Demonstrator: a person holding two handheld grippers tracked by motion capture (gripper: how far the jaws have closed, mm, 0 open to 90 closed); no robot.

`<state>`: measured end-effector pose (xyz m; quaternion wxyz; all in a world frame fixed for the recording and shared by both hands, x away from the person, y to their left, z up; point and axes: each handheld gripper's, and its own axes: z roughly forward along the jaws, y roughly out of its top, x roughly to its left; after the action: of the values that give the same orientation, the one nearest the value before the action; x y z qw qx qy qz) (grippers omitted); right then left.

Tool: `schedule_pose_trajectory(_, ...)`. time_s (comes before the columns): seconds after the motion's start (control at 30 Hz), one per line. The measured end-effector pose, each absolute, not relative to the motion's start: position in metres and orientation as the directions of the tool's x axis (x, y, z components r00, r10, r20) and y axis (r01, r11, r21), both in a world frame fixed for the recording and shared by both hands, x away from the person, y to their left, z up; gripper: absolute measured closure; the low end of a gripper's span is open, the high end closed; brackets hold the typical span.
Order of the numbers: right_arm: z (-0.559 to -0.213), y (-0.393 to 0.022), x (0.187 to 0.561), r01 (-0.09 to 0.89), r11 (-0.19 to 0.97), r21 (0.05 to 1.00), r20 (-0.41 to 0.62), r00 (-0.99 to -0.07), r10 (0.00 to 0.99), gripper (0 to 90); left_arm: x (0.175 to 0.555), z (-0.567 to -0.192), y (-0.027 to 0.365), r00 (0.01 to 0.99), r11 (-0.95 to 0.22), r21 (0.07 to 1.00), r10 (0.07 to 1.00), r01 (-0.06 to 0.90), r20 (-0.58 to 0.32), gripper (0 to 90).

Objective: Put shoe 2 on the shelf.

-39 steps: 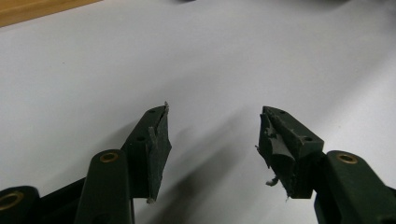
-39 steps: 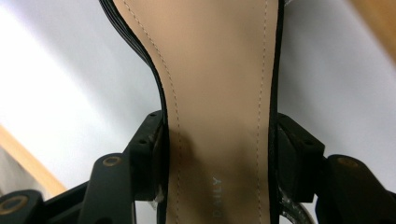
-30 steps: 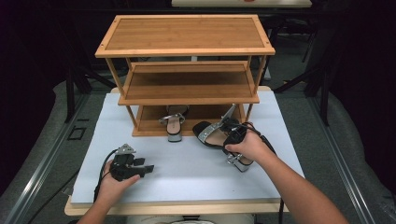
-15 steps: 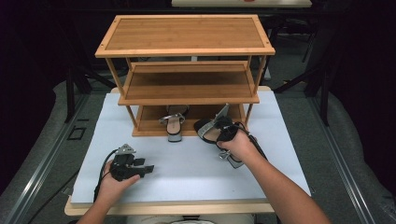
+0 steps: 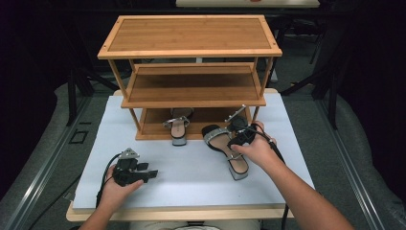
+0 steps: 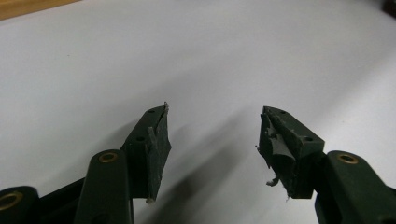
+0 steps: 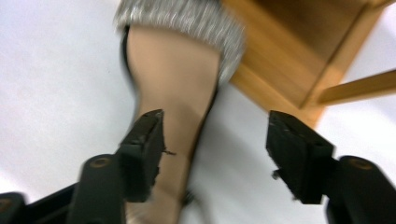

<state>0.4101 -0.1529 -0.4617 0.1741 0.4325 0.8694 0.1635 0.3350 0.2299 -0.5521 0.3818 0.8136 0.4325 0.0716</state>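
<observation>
A silver-strapped sandal [image 5: 218, 139] with a tan insole lies on the white mat [image 5: 191, 167], its toe toward the wooden shoe rack [image 5: 191, 91]. My right gripper [image 5: 238, 135] hovers over its middle. In the right gripper view the jaws [image 7: 215, 116] have just been opening. The sandal's insole [image 7: 173, 74] lies under the left jaw and the gap, and neither pad presses on it. A matching sandal [image 5: 178, 129] rests on the rack's bottom shelf, with its heel over the edge. My left gripper [image 5: 152, 174] [image 6: 215, 111] rests open on the mat at the front left, nothing between its fingers.
The rack has three shelves; a corner of the lowest shelf and a leg [image 7: 299, 56] stand close behind the sandal. A bare stretch of white mat [image 6: 187, 56] lies between the two hands. The table's front edge [image 5: 191, 213] is near the left hand.
The right hand pushed the sandal toward the rack, then drew back a little; the sandal now lies flat on the mat. The left hand has not moved.
</observation>
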Motion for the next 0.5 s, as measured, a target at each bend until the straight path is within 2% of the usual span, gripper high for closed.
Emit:
schedule_pose_trajectory(0.03,-0.461,-0.156,0.409,0.690,0.558,0.462,-0.134,-0.567,0.813,36.7,0.335,-0.552,0.229,0.618,-0.338,0.681,0.757,0.650,-0.214,42.6)
schedule_pose_trajectory(0.1,-0.466,-0.159,0.412,0.715,0.537,0.447,-0.084,-0.564,0.821,37.0,0.335,-0.552,0.227,0.619,-0.340,0.684,0.757,0.646,-0.208,42.6)
schedule_pose_trajectory(0.23,-0.473,-0.155,0.418,0.714,0.529,0.459,-0.095,-0.552,0.828,39.1,0.334,-0.551,0.224,0.624,-0.345,0.686,0.754,0.640,-0.203,42.4)
schedule_pose_trajectory(0.37,-0.465,-0.154,0.418,0.736,0.493,0.464,0.006,-0.560,0.829,41.0,0.335,-0.552,0.227,0.617,-0.336,0.685,0.759,0.646,-0.210,42.4)
schedule_pose_trajectory(0.5,-0.448,-0.161,0.400,0.699,0.539,0.471,-0.005,-0.609,0.793,42.3,0.335,-0.552,0.231,0.617,-0.335,0.686,0.758,0.645,-0.210,42.4)
